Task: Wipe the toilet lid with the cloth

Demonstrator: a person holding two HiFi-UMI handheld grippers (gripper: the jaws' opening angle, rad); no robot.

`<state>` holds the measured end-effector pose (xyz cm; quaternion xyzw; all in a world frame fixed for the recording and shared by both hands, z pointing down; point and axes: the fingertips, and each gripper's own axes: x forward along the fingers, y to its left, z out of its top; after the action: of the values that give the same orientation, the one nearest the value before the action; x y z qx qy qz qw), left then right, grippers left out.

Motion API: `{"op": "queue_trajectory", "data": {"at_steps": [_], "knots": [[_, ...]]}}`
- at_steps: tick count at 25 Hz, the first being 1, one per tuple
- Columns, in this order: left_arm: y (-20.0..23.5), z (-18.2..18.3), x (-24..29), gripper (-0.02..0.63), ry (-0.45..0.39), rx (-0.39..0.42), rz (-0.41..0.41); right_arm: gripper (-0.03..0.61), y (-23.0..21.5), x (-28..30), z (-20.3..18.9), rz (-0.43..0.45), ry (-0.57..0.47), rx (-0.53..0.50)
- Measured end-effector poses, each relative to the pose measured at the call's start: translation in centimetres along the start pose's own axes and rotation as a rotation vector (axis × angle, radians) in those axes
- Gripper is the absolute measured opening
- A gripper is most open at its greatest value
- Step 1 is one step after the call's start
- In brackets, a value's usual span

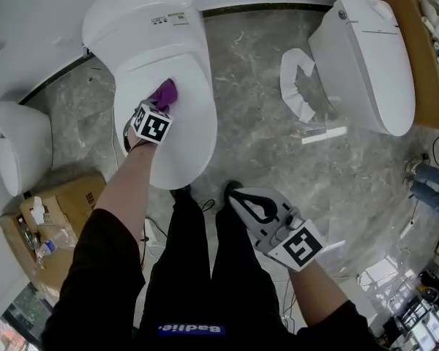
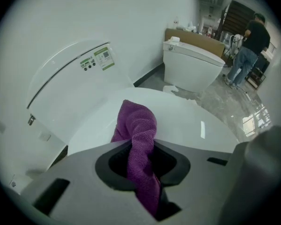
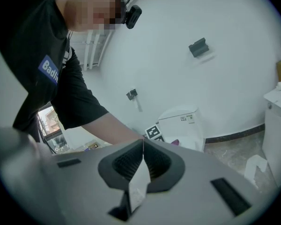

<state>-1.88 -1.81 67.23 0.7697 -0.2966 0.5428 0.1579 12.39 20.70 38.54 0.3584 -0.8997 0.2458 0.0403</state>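
Observation:
A purple cloth (image 1: 164, 93) lies bunched on the closed white toilet lid (image 1: 186, 134), near the lid's back end. My left gripper (image 1: 159, 107) is shut on that cloth, which runs up between the jaws in the left gripper view as a twisted purple cloth (image 2: 139, 139) resting on the toilet lid (image 2: 196, 121). My right gripper (image 1: 236, 195) hangs in the air low in the head view, over my legs, away from the toilet. Its jaws meet at the tips with nothing held, and the right gripper (image 3: 143, 142) looks toward the wall.
A second white toilet (image 1: 369, 61) stands at the right, with a white seat part (image 1: 296, 82) lying on the grey marble floor beside it. Another white fixture (image 1: 18, 152) and cardboard boxes (image 1: 58, 210) with bottles sit at the left. A person (image 2: 253, 46) stands far off.

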Motion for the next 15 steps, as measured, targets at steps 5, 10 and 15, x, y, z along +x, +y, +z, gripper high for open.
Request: {"op": "queue_trajectory", "data": {"at_steps": [5, 10, 15], "knots": [[-7.7, 4.5, 1.3, 0.080, -0.010, 0.147, -0.080, 0.029, -1.4, -3.9, -0.8, -0.023, -0.003, 0.003], [-14.8, 6.9, 2.2, 0.080, -0.010, 0.281, -0.168, 0.029, -1.4, -5.0, -0.5, -0.033, -0.020, 0.000], [-14.8, 5.1, 1.4, 0.080, -0.012, 0.321, -0.172, 0.029, -0.2, -3.6, -0.8, -0.023, -0.025, 0.011]]}}
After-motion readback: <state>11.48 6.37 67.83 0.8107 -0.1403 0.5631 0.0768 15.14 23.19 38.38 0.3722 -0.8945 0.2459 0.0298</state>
